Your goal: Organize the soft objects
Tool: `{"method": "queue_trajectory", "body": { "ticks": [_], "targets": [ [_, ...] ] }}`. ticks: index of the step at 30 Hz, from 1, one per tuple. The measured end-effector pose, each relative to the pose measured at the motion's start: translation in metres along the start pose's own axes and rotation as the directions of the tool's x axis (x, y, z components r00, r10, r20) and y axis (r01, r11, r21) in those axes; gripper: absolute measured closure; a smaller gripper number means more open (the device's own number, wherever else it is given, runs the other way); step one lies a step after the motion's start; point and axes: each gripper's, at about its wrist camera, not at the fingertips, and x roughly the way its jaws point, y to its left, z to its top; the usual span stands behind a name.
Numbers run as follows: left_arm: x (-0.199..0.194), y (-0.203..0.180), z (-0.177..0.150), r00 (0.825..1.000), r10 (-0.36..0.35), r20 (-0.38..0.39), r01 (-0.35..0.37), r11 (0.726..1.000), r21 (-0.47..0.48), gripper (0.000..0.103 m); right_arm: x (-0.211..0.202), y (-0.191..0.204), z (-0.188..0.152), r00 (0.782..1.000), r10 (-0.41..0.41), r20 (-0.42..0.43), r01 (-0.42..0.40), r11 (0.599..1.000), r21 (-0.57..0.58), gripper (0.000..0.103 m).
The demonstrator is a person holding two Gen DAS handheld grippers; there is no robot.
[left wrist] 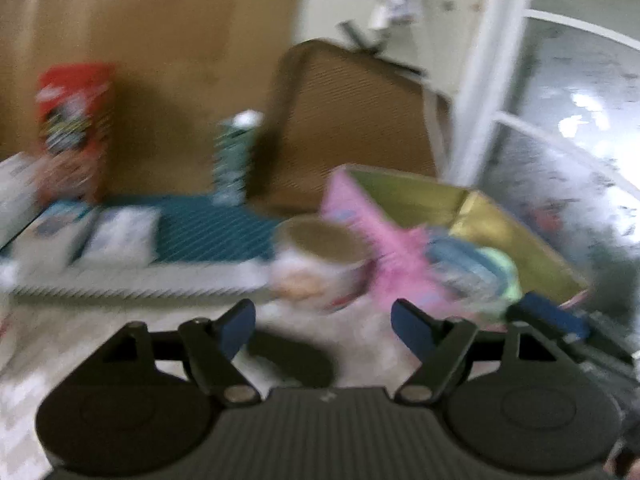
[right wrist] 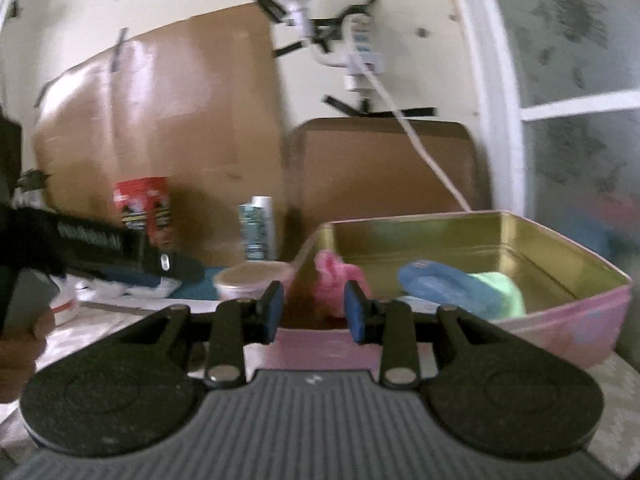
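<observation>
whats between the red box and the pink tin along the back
In the right wrist view, a teal-patterned carton stands between the red box and the pink tin; a round tub sits nearer.

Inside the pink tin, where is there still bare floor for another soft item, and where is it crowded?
The pink tin has bare gold floor along its back wall and far right corner. Its front is crowded: pink cloth at the front left, blue cloth and green cloth along the front wall.

A red carton (right wrist: 142,210) stands at ten o'clock against a brown cardboard sheet (right wrist: 168,120). A teal-and-white carton (right wrist: 258,227) stands beside it toward the middle. A round tub (right wrist: 254,278) sits nearer, on the tabletop (left wrist: 80,344). A white cable (right wrist: 416,136) runs down the wall at one o'clock.
</observation>
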Motion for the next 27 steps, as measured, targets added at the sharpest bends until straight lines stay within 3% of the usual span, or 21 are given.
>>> {"method": "queue_trajectory", "body": {
  "ticks": [4,7,10,15,19,24,25,27],
  "targets": [
    [-0.005,0.038,-0.018,0.994,0.105,-0.009,-0.105,0.993,-0.052,0.021,0.01,0.032,-0.002,0.996,0.082,-0.045,-0.084,0.996,-0.04,0.067],
    [-0.005,0.063,-0.028,0.991,0.136,-0.015,-0.137,0.986,-0.097,0.021,0.023,0.057,-0.009,0.985,0.133,-0.113,-0.142,0.986,-0.084,0.066],
    [-0.001,0.079,-0.036,0.99,0.136,-0.038,-0.14,0.981,-0.135,0.021,0.041,0.081,-0.016,0.971,0.145,-0.192,-0.175,0.974,-0.147,0.062],
    [-0.003,0.075,-0.041,0.987,0.159,-0.008,-0.159,0.982,-0.104,0.02,0.078,0.094,-0.021,0.954,0.105,-0.28,-0.161,0.969,-0.185,0.057],
    [-0.001,0.072,-0.041,0.984,0.176,-0.012,-0.177,0.981,-0.085,0.02,0.099,0.092,-0.022,0.94,0.103,-0.324,-0.166,0.971,-0.174,0.041],
    [0.0,0.069,-0.042,0.981,0.194,-0.017,-0.195,0.979,-0.063,0.02,0.115,0.088,-0.025,0.91,0.133,-0.394,-0.193,0.974,-0.117,0.043],
    [0.0,0.068,-0.042,0.981,0.196,-0.018,-0.196,0.979,-0.061,0.02,0.114,0.088,-0.025,0.91,0.138,-0.391,-0.197,0.974,-0.115,0.051],
    [0.001,0.068,-0.042,0.98,0.198,-0.019,-0.199,0.978,-0.056,0.02,0.109,0.09,-0.025,0.911,0.134,-0.39,-0.195,0.973,-0.121,0.051]
  ]
}}
